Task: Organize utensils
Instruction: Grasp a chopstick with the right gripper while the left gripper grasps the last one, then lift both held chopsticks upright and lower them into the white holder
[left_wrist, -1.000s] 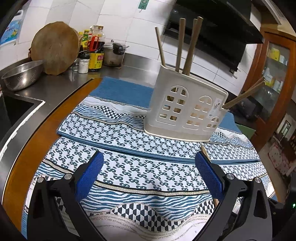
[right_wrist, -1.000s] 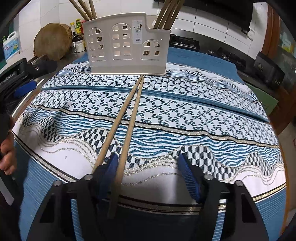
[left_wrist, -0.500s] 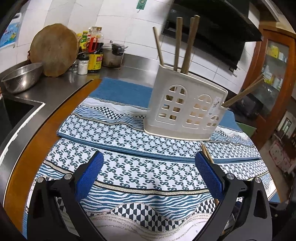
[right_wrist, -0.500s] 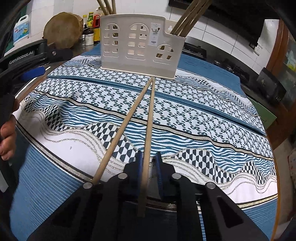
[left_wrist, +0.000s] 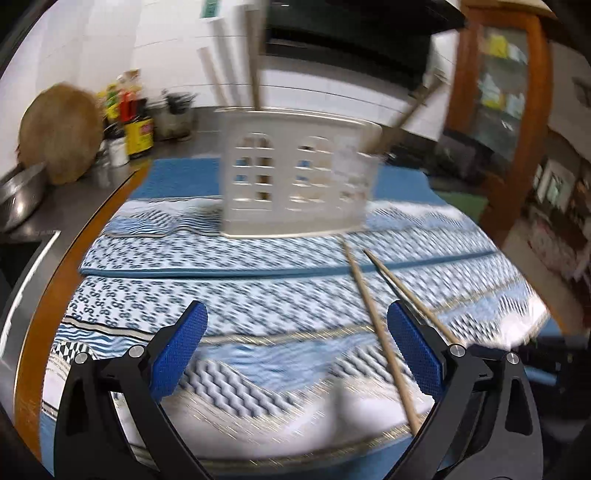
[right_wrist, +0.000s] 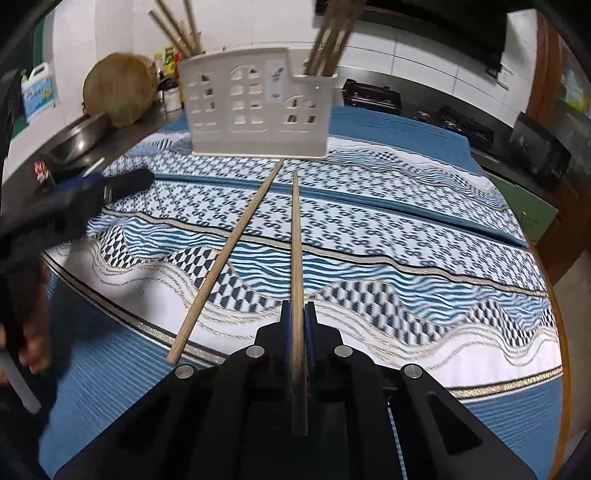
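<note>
A white plastic utensil holder (left_wrist: 295, 177) (right_wrist: 258, 107) stands on the patterned blue-and-white cloth, with several wooden chopsticks upright in it. My right gripper (right_wrist: 297, 317) is shut on one wooden chopstick (right_wrist: 295, 243), which points toward the holder. A second chopstick (right_wrist: 229, 251) lies loose on the cloth to its left. In the left wrist view, both chopsticks (left_wrist: 380, 328) lie right of centre. My left gripper (left_wrist: 295, 350) is open and empty above the cloth, and it shows at the left of the right wrist view (right_wrist: 92, 192).
A round wooden board (left_wrist: 59, 136), sauce bottles (left_wrist: 136, 118) and a steel bowl (left_wrist: 18, 192) sit on the steel counter at back left, beside a sink (left_wrist: 22, 254). A stove (right_wrist: 373, 96) lies behind the cloth. A wooden cabinet (left_wrist: 509, 92) stands at right.
My right gripper closed on one chopstick and lifted its near end slightly. My left gripper swung right, bringing both chopsticks into its view; its picture is motion-blurred.
</note>
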